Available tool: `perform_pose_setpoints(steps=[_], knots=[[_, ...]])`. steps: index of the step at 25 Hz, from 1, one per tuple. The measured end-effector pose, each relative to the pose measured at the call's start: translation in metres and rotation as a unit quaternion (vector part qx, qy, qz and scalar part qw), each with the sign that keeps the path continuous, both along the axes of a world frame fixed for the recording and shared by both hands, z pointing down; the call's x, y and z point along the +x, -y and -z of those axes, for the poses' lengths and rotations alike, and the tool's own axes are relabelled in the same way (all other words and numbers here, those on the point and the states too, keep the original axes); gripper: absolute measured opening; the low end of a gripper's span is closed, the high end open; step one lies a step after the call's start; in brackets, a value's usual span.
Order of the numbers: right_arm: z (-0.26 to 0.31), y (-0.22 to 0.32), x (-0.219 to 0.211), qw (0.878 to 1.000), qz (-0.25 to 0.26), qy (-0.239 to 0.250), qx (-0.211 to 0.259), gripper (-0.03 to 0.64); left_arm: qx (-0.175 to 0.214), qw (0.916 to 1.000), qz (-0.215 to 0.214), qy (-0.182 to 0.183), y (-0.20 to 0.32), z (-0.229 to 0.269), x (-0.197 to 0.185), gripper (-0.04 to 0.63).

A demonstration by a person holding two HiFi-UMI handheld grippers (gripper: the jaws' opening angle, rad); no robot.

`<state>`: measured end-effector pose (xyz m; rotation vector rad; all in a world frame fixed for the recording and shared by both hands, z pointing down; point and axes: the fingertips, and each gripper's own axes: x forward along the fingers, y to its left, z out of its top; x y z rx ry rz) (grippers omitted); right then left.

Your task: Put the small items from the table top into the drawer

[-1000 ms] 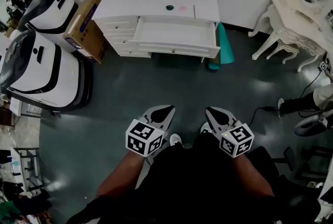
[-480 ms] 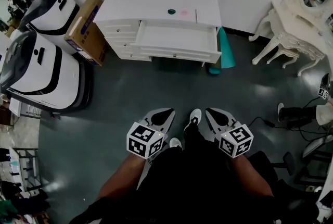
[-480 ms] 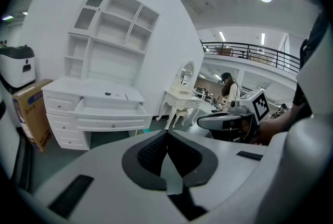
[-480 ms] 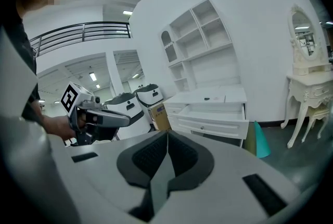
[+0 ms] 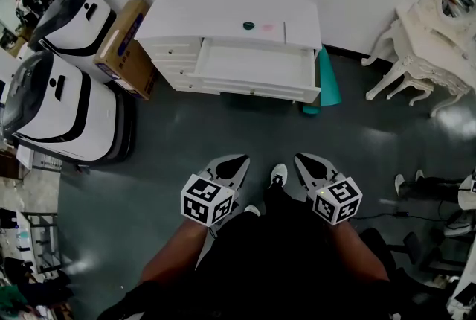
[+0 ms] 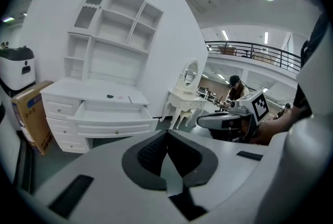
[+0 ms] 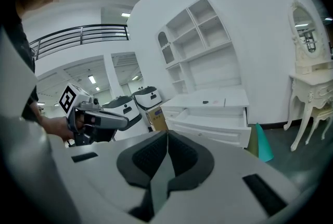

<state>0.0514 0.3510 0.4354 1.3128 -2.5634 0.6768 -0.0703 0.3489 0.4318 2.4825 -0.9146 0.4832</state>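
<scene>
The left gripper [image 5: 236,159] and the right gripper [image 5: 303,160] are held low in front of the person, side by side over the dark floor [image 5: 171,140], at the same spot in the head view as 1.0 s ago. Each gripper's own view shows its 2 jaws pressed together tip to tip with nothing between them, so both are closed and empty. What has changed is the surroundings: the white desk [image 5: 178,17] with its pulled-out drawer [image 5: 253,65] now sits lower in the head view and looks a little larger than 1.0 s ago, and the white vanity table [image 5: 424,50] has slid toward the right edge. A white shoe [image 5: 279,174] shows between the 2 grippers, where 1.0 s ago a shoe lay lower, by the left gripper's marker cube. The 2 small items are on the table top, just behind the drawer: a dark round item [image 5: 248,25] and, just to its right, a pink item [image 5: 268,27]. They are close together, though whether they touch cannot be told. Both are well apart from the grippers. The drawer's inside shows only white. A cardboard box [image 5: 128,47] stands against the desk's left end, 2 white machines [image 5: 56,99] stand further left, and a teal cone [image 5: 328,84] stands at the desk's right end.
</scene>
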Motion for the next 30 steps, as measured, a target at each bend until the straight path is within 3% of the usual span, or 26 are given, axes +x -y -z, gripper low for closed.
perform_pose_setpoints(steps=[12, 18, 30], knots=[[0.008, 0.096, 0.017, 1.0, 0.012, 0.01, 0.018, 0.026, 0.01, 0.9998, 0.011, 0.016, 0.088, 0.005, 0.014, 0.003], [0.018, 0.139, 0.043, 1.0, 0.013, 0.01, 0.017, 0.026, 0.016, 0.9997, 0.013, 0.015, 0.133, 0.022, 0.041, 0.003], [0.003, 0.193, 0.077, 0.999, 0.039, 0.02, 0.002, 0.026, 0.004, 0.999, 0.036, 0.028, 0.182, 0.015, 0.08, 0.003]])
